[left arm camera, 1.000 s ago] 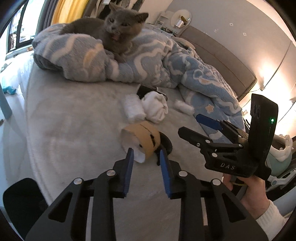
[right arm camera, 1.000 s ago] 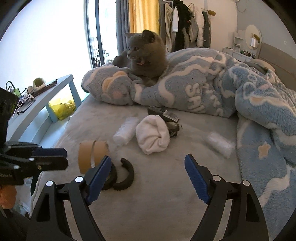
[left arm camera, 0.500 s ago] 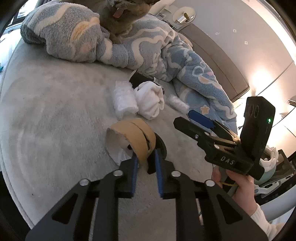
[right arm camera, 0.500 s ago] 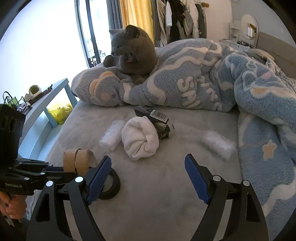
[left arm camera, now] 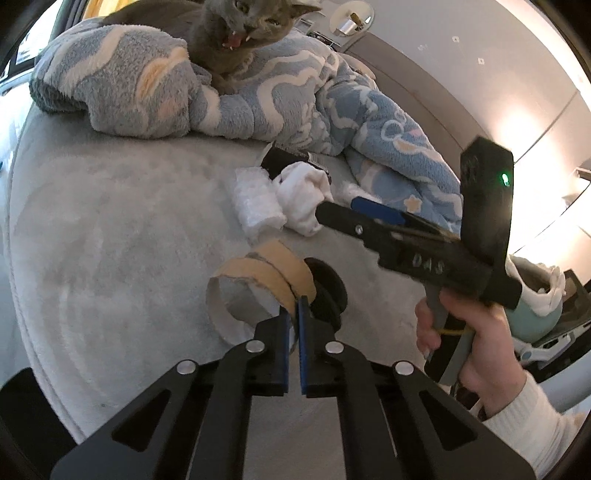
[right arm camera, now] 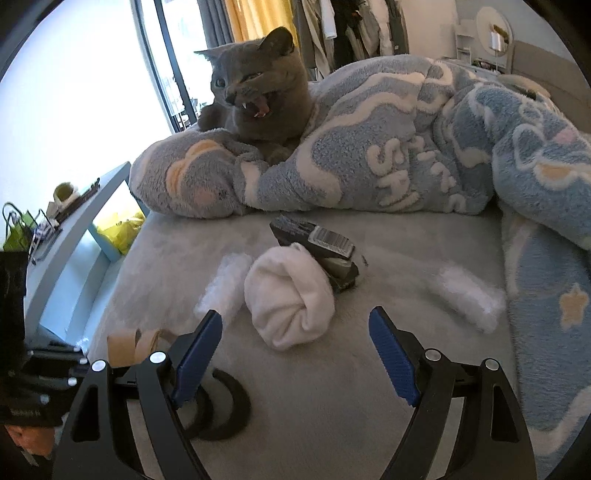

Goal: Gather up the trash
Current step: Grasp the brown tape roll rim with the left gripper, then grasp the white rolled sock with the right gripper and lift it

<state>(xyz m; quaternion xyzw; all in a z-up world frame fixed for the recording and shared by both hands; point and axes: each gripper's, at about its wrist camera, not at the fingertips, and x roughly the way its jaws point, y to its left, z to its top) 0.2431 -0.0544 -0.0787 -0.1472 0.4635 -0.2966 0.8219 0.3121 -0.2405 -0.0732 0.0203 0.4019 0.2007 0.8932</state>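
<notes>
**Trash collection: first item gripped**

Left tongs [left arm camera: 293, 308] are clamped on the wall of the cardboard tape core [left arm camera: 258, 280], near edge of the bed [left arm camera: 110, 221]. Right tongs [right arm camera: 295, 350] stand apart, empty. Remaining: white wads [right arm camera: 469, 295], black wrapper [right arm camera: 314, 243], black ring [right arm camera: 229, 410].

- This is a bedroom in a home: a wide bed with a grey plush cover [right arm camera: 332, 406].
- A fluffy blue-and-white blanket [right arm camera: 406, 155] lies on it, with a grey cat [right arm camera: 258, 96] on top.
- Clothes hanging on a rack [right arm camera: 332, 26] stand behind, beside a yellow curtain [right arm camera: 251, 18].
</notes>
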